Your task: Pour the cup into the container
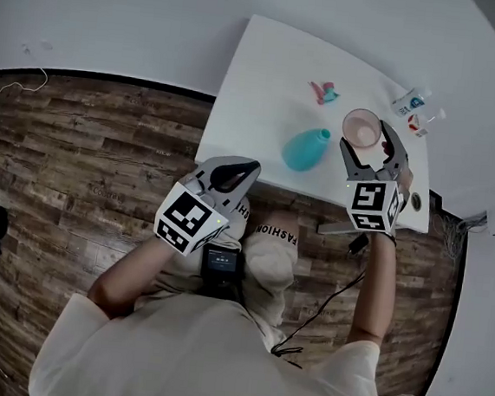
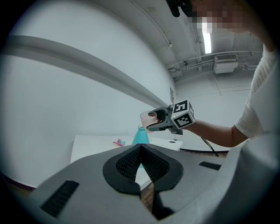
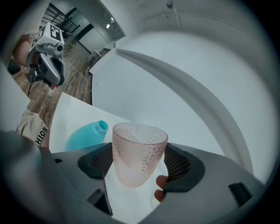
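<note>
Pink dimpled plastic cup (image 3: 139,148) sits pinched between the pads of the right claw (image 3: 140,168), upright and clear of the white tabletop (image 1: 258,89). Whether anything is inside it I cannot tell. Just beyond that claw, to its left and lower than the cup, stands the teal narrow-necked bottle (image 3: 85,133), its mouth open. The left claw (image 2: 140,151) is pressed together on nothing, well short of the tabletop. By my reading, the grasp and lift are done; tipping the cup over the bottle's mouth is yet to come.
</note>
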A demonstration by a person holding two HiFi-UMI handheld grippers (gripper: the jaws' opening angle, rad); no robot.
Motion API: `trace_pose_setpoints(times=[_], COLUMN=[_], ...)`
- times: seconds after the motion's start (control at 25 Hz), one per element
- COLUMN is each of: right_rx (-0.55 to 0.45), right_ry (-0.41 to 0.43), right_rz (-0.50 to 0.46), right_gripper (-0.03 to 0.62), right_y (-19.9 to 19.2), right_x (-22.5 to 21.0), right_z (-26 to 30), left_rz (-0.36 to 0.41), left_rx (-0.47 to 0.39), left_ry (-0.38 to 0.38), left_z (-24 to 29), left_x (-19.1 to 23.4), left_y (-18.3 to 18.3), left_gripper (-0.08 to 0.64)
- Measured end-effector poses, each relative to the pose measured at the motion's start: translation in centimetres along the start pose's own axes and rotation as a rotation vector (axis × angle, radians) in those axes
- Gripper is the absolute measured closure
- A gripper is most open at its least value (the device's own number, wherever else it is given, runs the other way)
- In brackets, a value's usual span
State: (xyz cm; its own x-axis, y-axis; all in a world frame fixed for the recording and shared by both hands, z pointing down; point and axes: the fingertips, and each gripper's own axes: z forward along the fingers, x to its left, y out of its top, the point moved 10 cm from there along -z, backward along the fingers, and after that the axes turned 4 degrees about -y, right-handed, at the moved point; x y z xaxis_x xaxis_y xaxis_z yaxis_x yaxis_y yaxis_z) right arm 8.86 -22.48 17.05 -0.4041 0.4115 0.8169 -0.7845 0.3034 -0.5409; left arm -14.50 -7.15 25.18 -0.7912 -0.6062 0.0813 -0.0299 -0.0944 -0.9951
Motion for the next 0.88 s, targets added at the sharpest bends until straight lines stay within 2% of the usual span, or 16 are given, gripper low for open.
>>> trace_pose_setpoints(times=[0.4,0.88], right_rx=[0.006,0.018], right_ry=[-0.021,-0.026], right_rz=[-0.129,-0.171], right_gripper=[0.222,0.222], right_y=[0.6,0.9], right_x=[1.1,1.3], right_z=[0.0,0.4], left_rz=[0.004,0.010], left_rx=[0.007,0.009], left_ry=[-0.006,-0.013], left_z=[0.1,0.2], left_x=[-0.6,-0.7], left_y=[0.0,0.0], left_gripper=[0.548,0.548])
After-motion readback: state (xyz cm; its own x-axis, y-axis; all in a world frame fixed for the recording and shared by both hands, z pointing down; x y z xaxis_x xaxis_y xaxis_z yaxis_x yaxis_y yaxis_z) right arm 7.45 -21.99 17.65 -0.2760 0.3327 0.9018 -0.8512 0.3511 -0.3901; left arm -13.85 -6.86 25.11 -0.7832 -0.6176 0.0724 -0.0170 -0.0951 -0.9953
